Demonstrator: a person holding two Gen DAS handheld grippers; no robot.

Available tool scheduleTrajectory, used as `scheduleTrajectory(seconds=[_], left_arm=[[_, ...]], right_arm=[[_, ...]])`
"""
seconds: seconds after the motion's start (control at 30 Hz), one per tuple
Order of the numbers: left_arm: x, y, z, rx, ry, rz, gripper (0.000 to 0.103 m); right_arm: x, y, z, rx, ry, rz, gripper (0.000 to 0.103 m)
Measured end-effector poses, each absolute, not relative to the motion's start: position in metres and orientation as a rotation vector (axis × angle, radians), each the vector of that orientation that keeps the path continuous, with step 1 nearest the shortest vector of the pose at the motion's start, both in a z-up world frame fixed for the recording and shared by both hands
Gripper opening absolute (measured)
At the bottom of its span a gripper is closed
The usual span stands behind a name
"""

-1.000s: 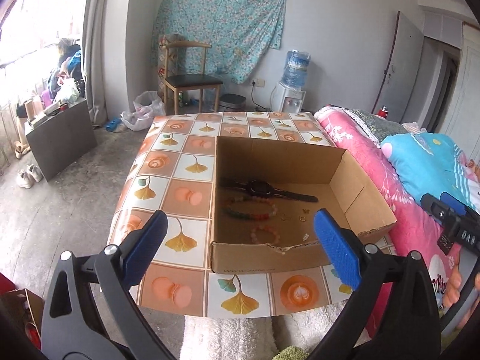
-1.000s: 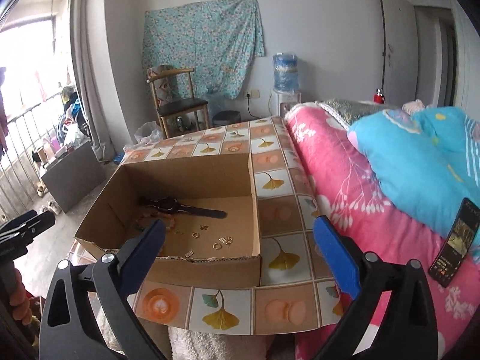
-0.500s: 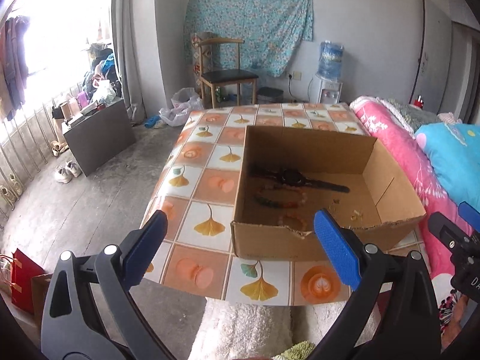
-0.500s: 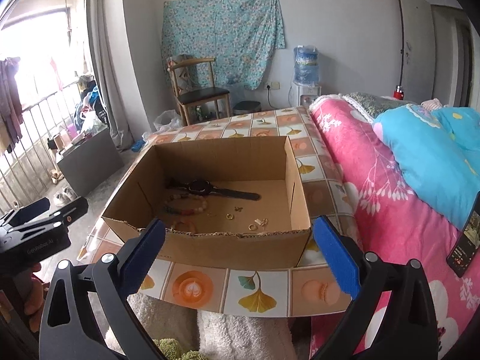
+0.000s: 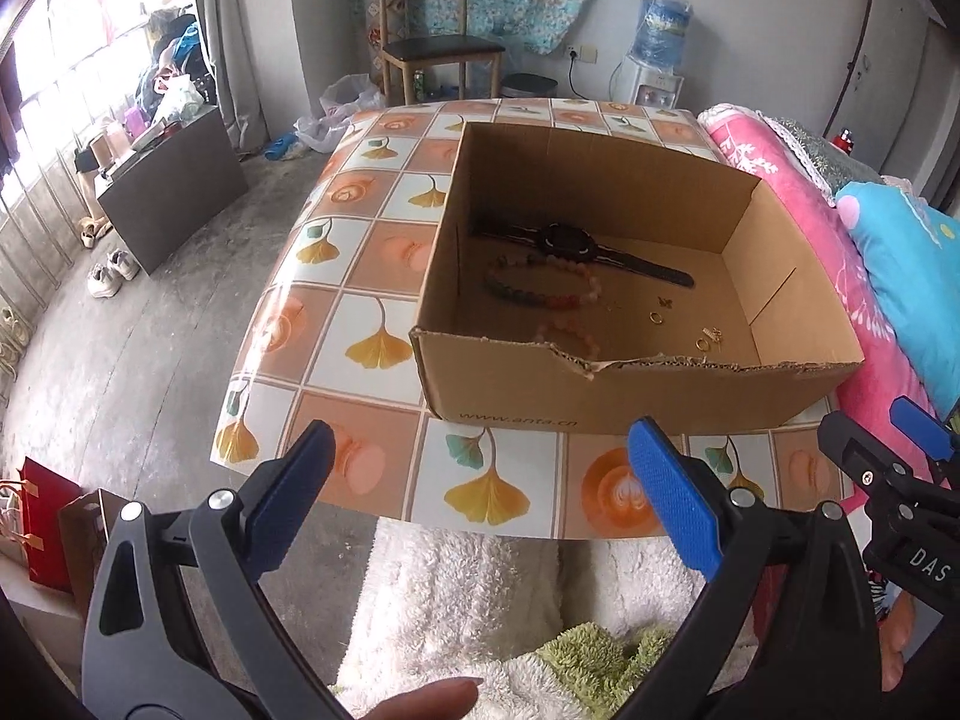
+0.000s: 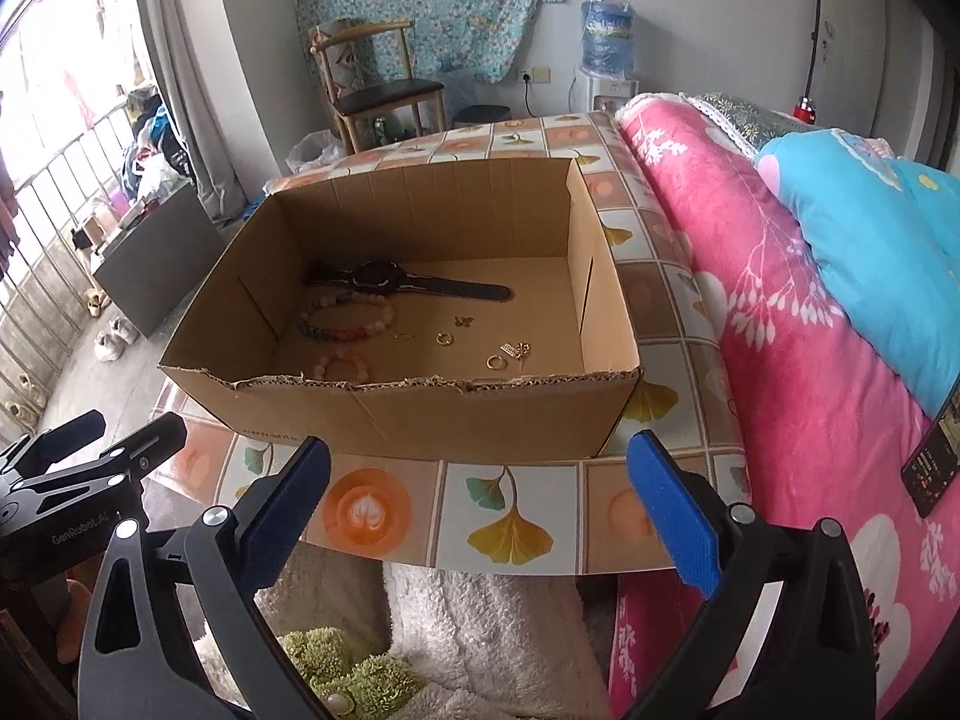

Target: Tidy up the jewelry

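An open cardboard box [image 5: 540,387] [image 6: 420,414] stands on a table with a tiled ginkgo-leaf cloth [image 5: 372,348] [image 6: 510,528]. Inside lie a black watch [image 5: 567,243] [image 6: 384,279], a multicoloured bead bracelet [image 5: 540,297] [image 6: 345,330], a pink bead bracelet [image 5: 570,336] [image 6: 342,366] and small gold rings and earrings [image 5: 705,339] [image 6: 498,360]. My left gripper [image 5: 480,504] is open and empty, in front of the table's near edge. My right gripper [image 6: 480,504] is open and empty, also before the near edge.
A bed with a pink blanket [image 6: 810,330] and blue quilt [image 6: 870,210] lies right of the table. A phone [image 6: 936,456] rests on the blanket. A white fluffy rug [image 5: 468,600] lies below. A wooden chair [image 5: 444,54] and water dispenser [image 5: 660,48] stand by the far wall.
Both grippers have pulled back and tilted down, so the box and table sit higher and closer in view. Both stay open and empty.
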State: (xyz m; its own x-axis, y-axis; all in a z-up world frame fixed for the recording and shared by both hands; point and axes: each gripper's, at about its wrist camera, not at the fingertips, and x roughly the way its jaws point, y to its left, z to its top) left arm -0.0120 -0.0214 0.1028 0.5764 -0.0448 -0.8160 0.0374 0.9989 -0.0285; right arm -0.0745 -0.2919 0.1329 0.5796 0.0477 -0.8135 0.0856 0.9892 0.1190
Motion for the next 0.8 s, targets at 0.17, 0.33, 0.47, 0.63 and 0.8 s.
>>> scheduleTrajectory(seconds=[0.17,0.33,0.47,0.63,0.8], left_arm=[[-0.009,-0.026,0.098,-0.004,0.983,-0.054,0.095],[-0.007,-0.029,0.099,0.008,0.981,-0.063,0.095],[-0.007,-0.031,0.098,0.018,0.985,-0.069,0.095],[-0.007,-0.033,0.097,0.018,0.988,-0.073,0.095],[-0.007,-0.033,0.098,0.019,0.989,-0.073,0.095]], right_arm=[[-0.069,-0.286,0.128,0.137,0.977,-0.012,0.096],[-0.064,-0.282,0.124,0.140,0.998,-0.002,0.096],[-0.063,-0.280,0.122,0.141,1.006,0.003,0.096],[-0.063,-0.281,0.121,0.142,1.011,0.001,0.096],[-0.063,-0.283,0.121,0.146,1.009,-0.003,0.096]])
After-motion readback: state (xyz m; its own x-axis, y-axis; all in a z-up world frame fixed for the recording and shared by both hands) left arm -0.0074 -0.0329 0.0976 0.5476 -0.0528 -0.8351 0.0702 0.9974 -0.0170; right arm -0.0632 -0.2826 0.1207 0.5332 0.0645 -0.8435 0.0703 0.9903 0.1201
